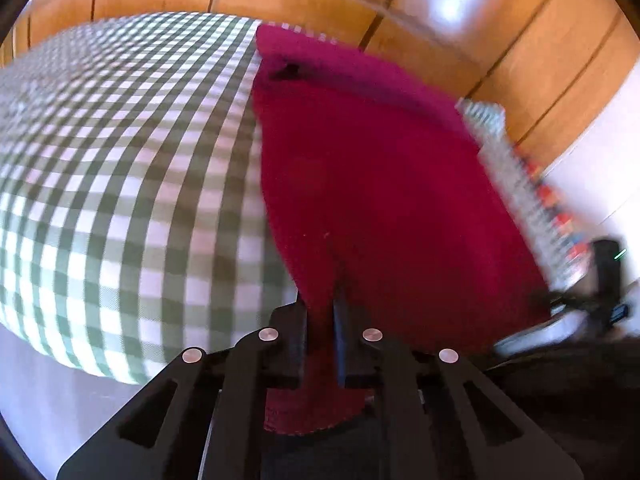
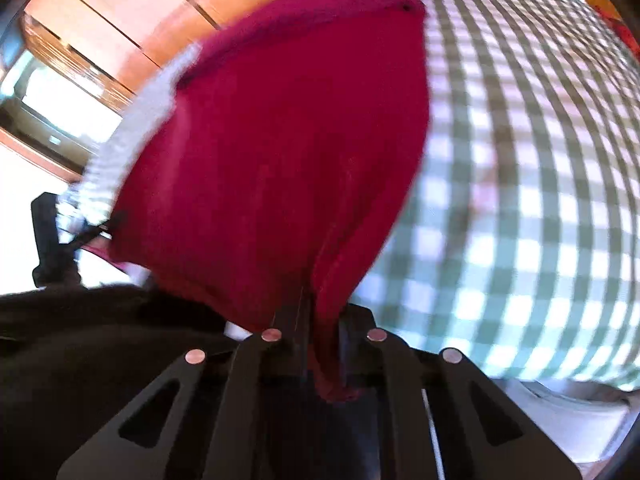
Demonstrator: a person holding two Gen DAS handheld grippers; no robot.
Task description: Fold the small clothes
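Note:
A magenta cloth (image 1: 372, 184) is stretched above the table, which is covered by a green-and-white checked tablecloth (image 1: 120, 152). My left gripper (image 1: 322, 304) is shut on one near corner of the cloth, with fabric bunched between its fingers. My right gripper (image 2: 320, 320) is shut on the other near corner of the same cloth (image 2: 288, 140). The cloth's far edge rests on the checked tablecloth (image 2: 520, 160). The right gripper shows at the right edge of the left wrist view (image 1: 606, 280), and the left gripper at the left edge of the right wrist view (image 2: 48, 240). Both views are motion-blurred.
Orange-brown wooden cabinet panels (image 1: 500, 40) stand behind the table. A bright window (image 2: 52, 116) is at the left in the right wrist view. A dark garment or sleeve (image 2: 80, 340) lies low at the left. The tablecloth's near edge hangs over a white surface (image 1: 48, 380).

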